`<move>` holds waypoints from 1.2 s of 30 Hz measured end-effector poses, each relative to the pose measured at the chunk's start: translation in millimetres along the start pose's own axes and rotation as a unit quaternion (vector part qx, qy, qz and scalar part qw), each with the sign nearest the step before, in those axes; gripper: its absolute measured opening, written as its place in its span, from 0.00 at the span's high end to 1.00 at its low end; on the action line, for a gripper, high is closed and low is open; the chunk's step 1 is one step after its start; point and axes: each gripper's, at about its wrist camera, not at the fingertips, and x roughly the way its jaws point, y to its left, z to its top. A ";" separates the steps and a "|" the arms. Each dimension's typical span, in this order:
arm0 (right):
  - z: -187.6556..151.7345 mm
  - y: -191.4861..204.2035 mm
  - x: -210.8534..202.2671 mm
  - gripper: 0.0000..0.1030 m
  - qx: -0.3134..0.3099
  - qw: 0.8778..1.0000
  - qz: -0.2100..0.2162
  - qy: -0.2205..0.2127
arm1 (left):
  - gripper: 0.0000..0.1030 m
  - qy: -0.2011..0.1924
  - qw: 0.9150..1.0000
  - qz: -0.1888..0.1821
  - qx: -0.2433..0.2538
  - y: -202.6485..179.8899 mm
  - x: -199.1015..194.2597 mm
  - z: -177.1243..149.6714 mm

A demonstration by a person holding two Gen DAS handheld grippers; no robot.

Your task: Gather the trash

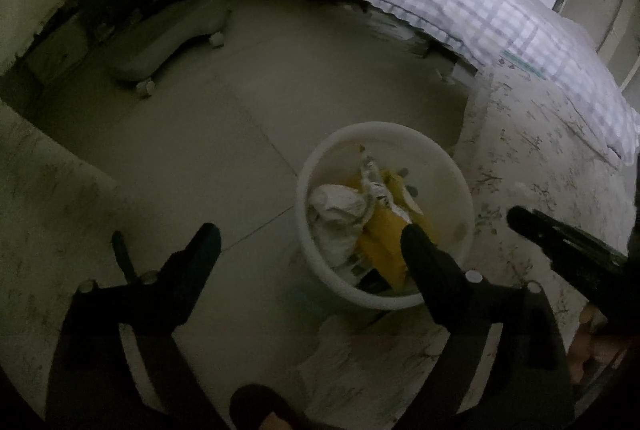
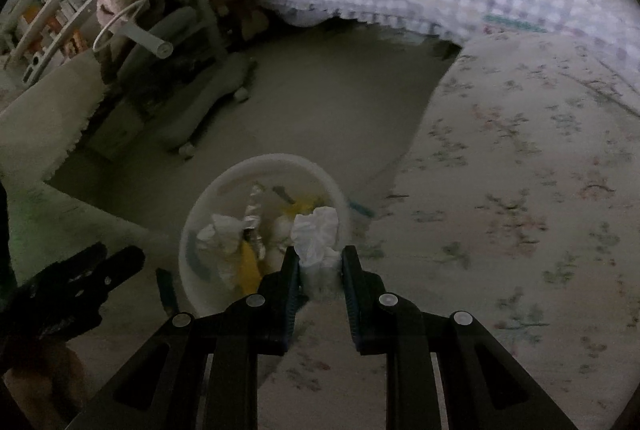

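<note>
Over white bin [image 2: 188,230]: right tool [image 2: 320,262] pinching crumpled white tissue [image 2: 316,234] (rumpled, bright); left tool [image 1: 308,234] spread.

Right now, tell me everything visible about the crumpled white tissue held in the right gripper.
The crumpled white tissue is a soft, wrinkled wad of thin paper, bunched upright. Its lower part is pinched between the right gripper's two black fingers, which press both sides; its upper part bulges free above them. In the right wrist view it overlaps the near rim of the round white plastic bin, which already holds other trash. Only the fingers visibly touch it.
</note>
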 end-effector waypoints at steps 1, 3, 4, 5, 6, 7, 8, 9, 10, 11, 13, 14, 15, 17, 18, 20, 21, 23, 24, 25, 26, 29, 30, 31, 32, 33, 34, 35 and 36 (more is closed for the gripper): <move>0.7 3.6 3.4 0.79 -0.001 1.000 0.002 0.002 | 0.10 0.000 1.000 0.001 0.000 1.9 -0.7 -0.6; 2.6 9.7 9.3 0.79 -0.003 1.000 0.008 0.002 | 0.09 0.001 1.000 0.005 0.003 3.8 -1.9 -2.8; 3.5 11.9 11.8 0.76 -0.001 1.000 0.017 0.001 | 0.08 0.001 1.000 0.009 0.005 5.0 -2.6 -3.7; 4.8 12.6 13.5 0.75 0.002 1.000 0.028 -0.001 | 0.08 0.001 1.000 0.011 0.005 7.0 -3.1 -4.7; 6.1 12.6 14.9 0.74 0.004 0.999 0.042 -0.002 | 0.07 0.003 1.000 0.012 0.005 8.3 -2.9 -4.9; 7.6 12.6 15.5 0.66 0.008 0.999 0.052 -0.002 | 0.06 0.006 1.000 0.013 0.004 9.6 -2.6 -5.8; 8.3 11.0 14.8 0.51 0.016 0.998 0.059 -0.005 | 0.05 0.011 1.000 0.017 0.004 10.4 -2.0 -6.7; 8.6 10.2 13.0 0.41 0.019 0.998 0.060 -0.011 | 0.04 0.016 1.000 0.022 0.005 11.0 -1.1 -6.9; 8.6 8.8 9.1 0.31 0.023 0.998 0.062 -0.022 | 0.04 0.021 0.999 0.027 0.006 10.8 -1.0 -7.6; 8.9 7.7 4.5 0.30 0.024 0.997 0.064 -0.029 | 0.04 0.024 0.999 0.029 0.007 10.7 -1.2 -8.6; 9.5 6.7 -3.7 0.30 0.026 0.997 0.061 -0.036 | 0.04 0.027 0.999 0.029 0.008 8.8 -4.0 -9.9; 9.2 6.1 -8.2 0.30 0.026 0.997 0.062 -0.040 | 0.04 0.026 0.999 0.028 0.008 7.7 -6.2 -10.4; 8.7 5.2 -13.4 0.30 0.028 0.997 0.058 -0.043 | 0.04 0.025 0.999 0.027 0.010 5.9 -8.8 -11.3; 5.6 2.3 -22.8 0.30 0.038 0.997 0.042 -0.044 | 0.04 0.023 0.999 0.023 0.012 2.1 -14.9 -14.2; 2.4 -0.5 -29.9 0.30 0.047 0.998 0.032 -0.041 | 0.04 0.022 0.999 0.019 0.013 -0.5 -18.3 -15.1; -0.8 -2.4 -40.3 0.30 0.051 0.998 0.013 -0.029 | 0.04 0.019 1.000 0.016 0.017 -5.6 -26.0 -17.6; -3.1 -3.3 -48.9 0.30 0.048 0.998 -0.004 -0.026 | 0.04 0.017 1.000 0.015 0.019 -7.8 -30.4 -19.7; -7.5 -6.9 -65.7 0.30 0.042 0.998 -0.037 -0.026 | 0.04 0.013 1.000 0.013 0.024 -12.4 -39.1 -22.8; -11.6 -8.1 -75.6 0.30 0.039 0.998 -0.053 -0.026 | 0.04 0.010 1.000 0.013 0.026 -15.5 -43.2 -25.2; -17.5 -9.2 -89.6 0.30 0.035 0.996 -0.074 -0.026 | 0.04 0.007 0.999 0.013 0.030 -19.5 -48.4 -28.6; -24.0 -10.3 -101.7 0.28 0.030 0.995 -0.089 -0.029 | 0.04 0.005 0.999 0.013 0.033 -23.1 -52.9 -31.9; -44.7 -12.7 -134.0 0.20 0.019 0.991 -0.124 -0.042 | 0.04 -0.007 0.999 0.007 0.044 -36.0 -69.7 -45.1; -50.3 -12.0 -140.8 0.17 0.018 0.990 -0.132 -0.044 | 0.04 -0.016 0.999 0.003 0.051 -41.7 -77.8 -51.5; -61.9 -12.3 -152.5 0.16 0.015 0.988 -0.143 -0.051 | 0.04 -0.025 0.998 0.002 0.057 -45.7 -84.1 -56.2; -69.8 -12.0 -159.4 0.15 0.012 0.987 -0.151 -0.055 | 0.04 -0.036 0.997 0.003 0.063 -50.1 -90.4 -61.7; -80.7 -12.9 -166.7 0.14 0.011 0.984 -0.166 -0.057 | 0.04 -0.049 0.996 0.005 0.070 -54.3 -97.8 -69.1; -90.7 -14.1 -173.1 0.13 0.014 0.982 -0.176 -0.061 | 0.04 -0.054 0.996 0.005 0.073 -56.2 -102.1 -74.3; -98.9 -16.4 -178.5 0.13 0.019 0.981 -0.181 -0.067 | 0.04 -0.059 0.995 0.005 0.075 -58.6 -106.4 -79.3; -107.0 -18.1 -182.1 0.13 0.026 0.980 -0.184 -0.072 | 0.04 -0.065 0.995 0.004 0.075 -60.1 -111.0 -84.4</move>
